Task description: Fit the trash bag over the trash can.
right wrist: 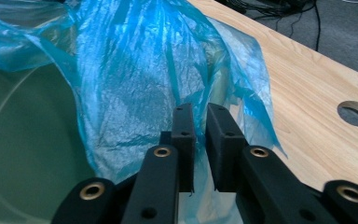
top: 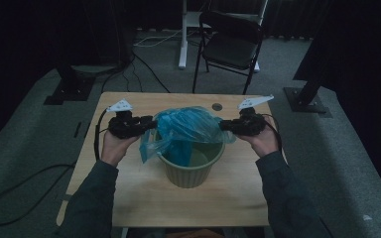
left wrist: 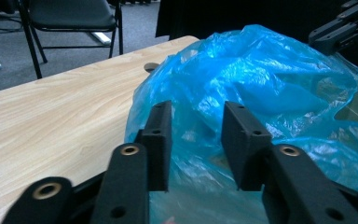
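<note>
1. Bag (left wrist: pixel 261 79): thin blue plastic film, translucent, crinkled, glossy with bright glints.
2. Bin (top: pixel 191 171): pale green moulded plastic, ribbed outer wall, smooth dull inside.
3. Desk (left wrist: pixel 51 121): light wood-grain top, smooth, low sheen.
4. Fingers (right wrist: pixel 184 135) of the right gripper (right wrist: pixel 199 114): black, matt, slightly grainy, plastic look; brass-coloured metal eyelets behind them.
5. Chair (top: pixel 230 42): black padded seat, matt; thin dark metal frame.
6. Floor (top: pixel 357 148): grey carpet, rough.

Right gripper (right wrist: pixel 198 122): jaws nearly together, a narrow gap between them, blue bag (right wrist: pixel 158 70) film running into it. Bag drapes over green bin (right wrist: pixel 23 140) rim. Wooden table (right wrist: pixel 307 84) to the right, round hole (right wrist: pixel 355 113) in it.
</note>
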Action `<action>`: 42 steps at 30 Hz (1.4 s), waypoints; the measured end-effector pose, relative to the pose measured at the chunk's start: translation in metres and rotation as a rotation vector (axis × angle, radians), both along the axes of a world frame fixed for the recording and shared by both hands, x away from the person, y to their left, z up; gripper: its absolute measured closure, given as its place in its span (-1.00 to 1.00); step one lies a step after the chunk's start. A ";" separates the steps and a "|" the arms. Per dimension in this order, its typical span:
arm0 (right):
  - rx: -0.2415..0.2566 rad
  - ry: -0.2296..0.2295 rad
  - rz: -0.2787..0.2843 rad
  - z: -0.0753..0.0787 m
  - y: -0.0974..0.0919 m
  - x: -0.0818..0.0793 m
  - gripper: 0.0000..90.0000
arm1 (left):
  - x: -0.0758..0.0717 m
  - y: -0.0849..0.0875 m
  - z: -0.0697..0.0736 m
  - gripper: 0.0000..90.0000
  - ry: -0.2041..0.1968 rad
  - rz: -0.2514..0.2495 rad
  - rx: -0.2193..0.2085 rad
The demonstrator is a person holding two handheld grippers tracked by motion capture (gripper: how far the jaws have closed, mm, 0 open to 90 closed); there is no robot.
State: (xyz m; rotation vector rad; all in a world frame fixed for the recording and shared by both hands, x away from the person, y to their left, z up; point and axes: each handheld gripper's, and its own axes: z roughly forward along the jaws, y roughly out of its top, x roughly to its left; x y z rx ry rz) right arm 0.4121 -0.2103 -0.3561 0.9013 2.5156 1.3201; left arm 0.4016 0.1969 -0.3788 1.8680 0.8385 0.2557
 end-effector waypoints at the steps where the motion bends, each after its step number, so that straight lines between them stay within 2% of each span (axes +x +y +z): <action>1: 0.000 0.000 0.000 0.000 0.000 0.000 0.84 | 0.000 0.000 0.000 0.48 0.000 0.000 0.000; 6: 0.010 0.009 0.010 0.001 -0.004 -0.007 0.99 | -0.007 0.001 -0.002 0.67 0.008 -0.018 0.006; 12: 0.009 0.010 0.025 0.001 -0.004 -0.015 1.00 | -0.013 -0.003 -0.003 0.99 -0.004 -0.027 0.019; 18: 0.010 0.015 0.030 0.001 -0.006 -0.026 1.00 | -0.025 -0.004 -0.005 1.00 -0.019 -0.037 0.034; 25: 0.024 0.024 0.028 0.000 -0.013 -0.042 1.00 | -0.042 -0.001 -0.004 1.00 -0.033 -0.057 0.032; 28: 0.012 0.033 0.034 -0.002 -0.015 -0.048 1.00 | -0.049 0.000 -0.005 1.00 -0.035 -0.063 0.026; 31: 0.012 0.042 0.045 -0.005 -0.016 -0.054 1.00 | -0.058 0.001 -0.008 1.00 -0.031 -0.067 0.011; 34: 0.019 0.059 0.062 -0.007 -0.017 -0.060 1.00 | -0.065 0.000 -0.010 1.00 -0.030 -0.075 0.017; 42: -0.006 0.072 0.092 -0.011 -0.016 -0.072 1.00 | -0.077 0.001 -0.018 1.00 -0.014 -0.090 0.001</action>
